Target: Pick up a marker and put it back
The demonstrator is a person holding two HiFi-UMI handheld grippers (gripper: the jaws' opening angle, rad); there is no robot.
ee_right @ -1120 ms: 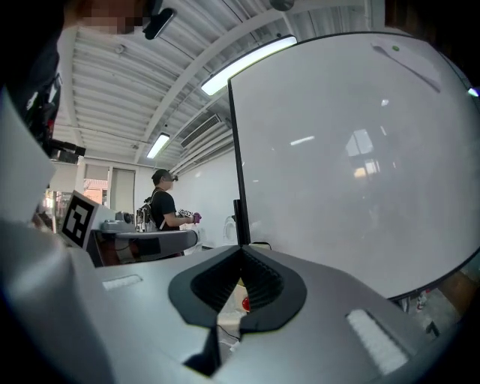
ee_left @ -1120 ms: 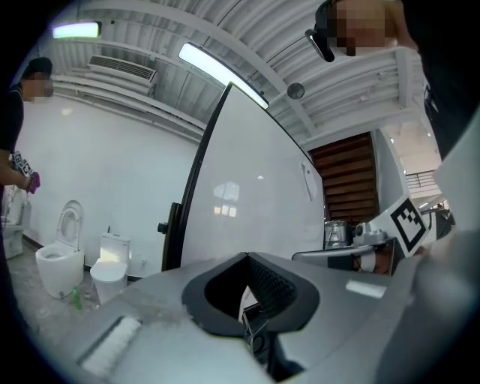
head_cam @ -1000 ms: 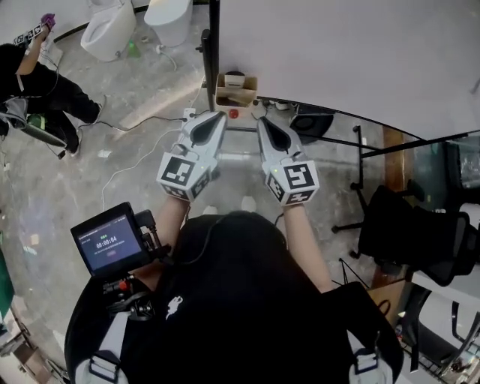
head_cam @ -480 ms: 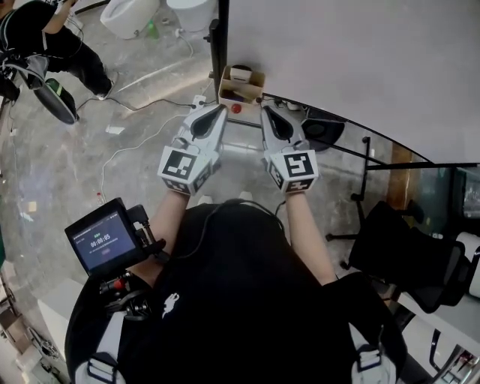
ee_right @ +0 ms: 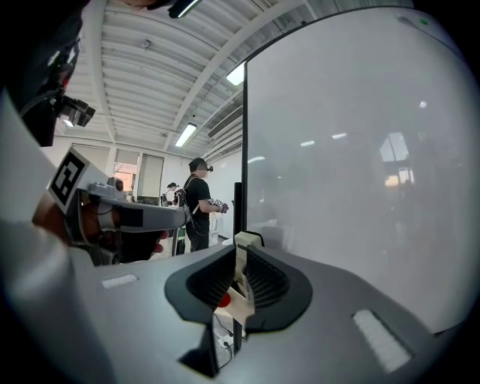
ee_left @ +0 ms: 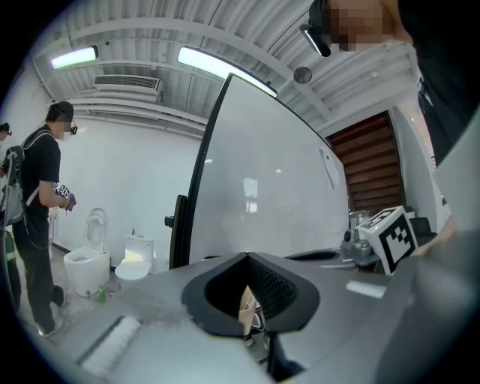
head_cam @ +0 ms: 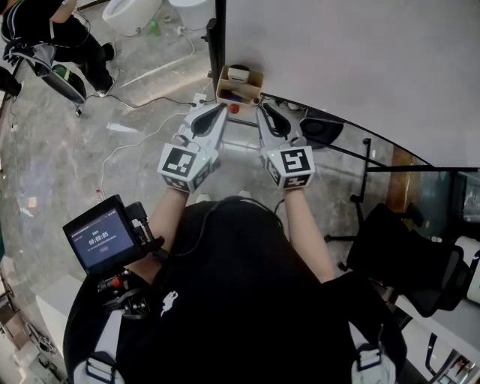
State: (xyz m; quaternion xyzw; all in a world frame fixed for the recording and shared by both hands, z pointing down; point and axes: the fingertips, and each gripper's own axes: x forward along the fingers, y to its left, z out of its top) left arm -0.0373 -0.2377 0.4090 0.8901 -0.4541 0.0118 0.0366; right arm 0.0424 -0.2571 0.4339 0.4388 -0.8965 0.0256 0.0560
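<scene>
Grey concrete floor (head_cam: 60, 165), big whiteboard (head_cam: 337, 67) on a dark frame, small cardboard box (head_cam: 256, 84) fixed at its lower corner. Red round dot (head_cam: 234, 108) sits just below the box. No marker can be singled out; something dark and purplish lies inside the box, too small to tell. Both grippers point level at the box, side by side, tips just short of it. Left gripper (head_cam: 221, 107) has its jaws slightly apart with nothing between them, and its own view shows the cardboard through the gap. Right gripper (head_cam: 260, 109) jaws have just been opening to a narrow gap, nothing pinched, box edge and red dot seen through it. 2 toilets (head_cam: 131, 11) and another person (head_cam: 45, 22) stand far back.
</scene>
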